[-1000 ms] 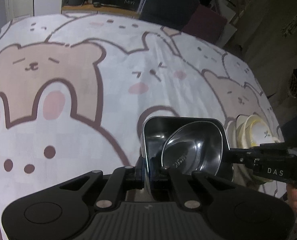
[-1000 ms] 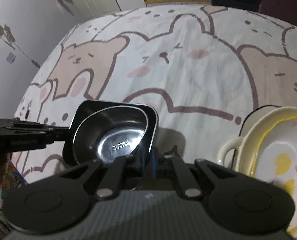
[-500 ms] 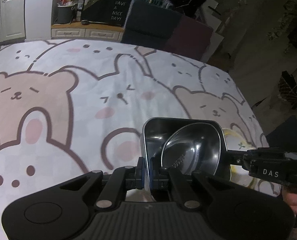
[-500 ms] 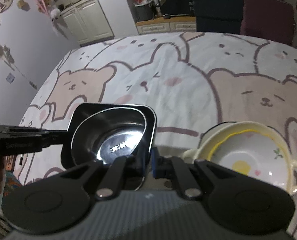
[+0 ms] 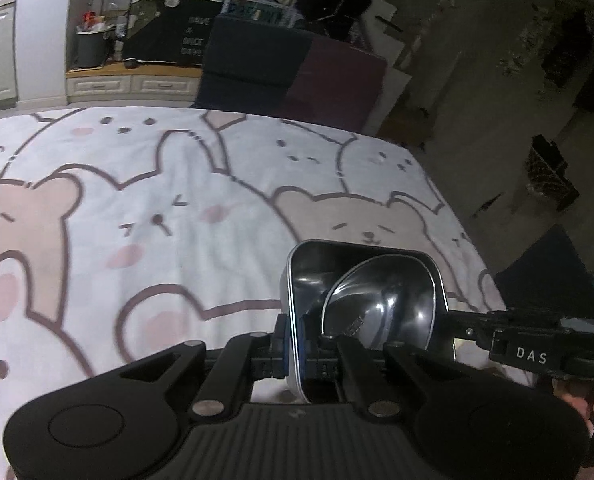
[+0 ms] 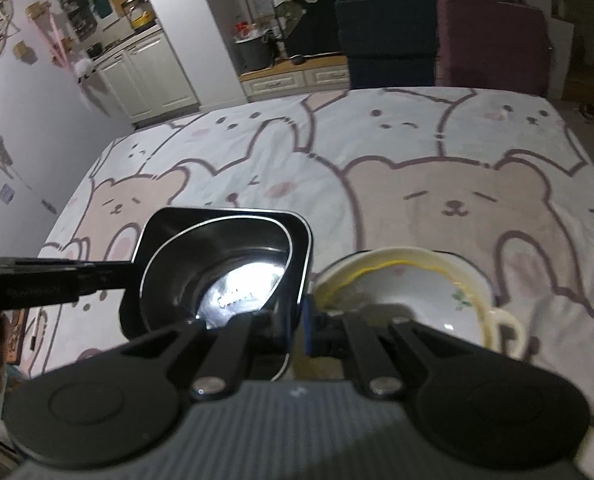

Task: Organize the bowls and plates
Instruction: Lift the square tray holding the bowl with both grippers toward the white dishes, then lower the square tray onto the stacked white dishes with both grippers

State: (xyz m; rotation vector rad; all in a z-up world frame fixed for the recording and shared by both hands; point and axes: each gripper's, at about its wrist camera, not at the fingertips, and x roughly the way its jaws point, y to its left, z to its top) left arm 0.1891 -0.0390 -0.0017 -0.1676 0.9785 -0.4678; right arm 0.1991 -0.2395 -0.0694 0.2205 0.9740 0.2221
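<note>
Bear-print tablecloth (image 5: 145,208), square steel dish (image 5: 361,300) tilted, both hand-held grippers pinching opposite rims

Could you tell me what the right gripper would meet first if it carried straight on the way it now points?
The right gripper is already clamped on the steel tray's rim; beyond it, probably the bear-print tablecloth.

The table (image 6: 417,152) is covered by a white cloth (image 5: 177,200) printed with cartoon bears and rabbits in beige and pink, outlined in brown. In the right wrist view, a cream bowl (image 6: 413,292) with a yellow rim and a loop handle rests directly on the cloth at about 4 o'clock. From 9 to 2 o'clock the cloth shows only its printed pattern.
</note>
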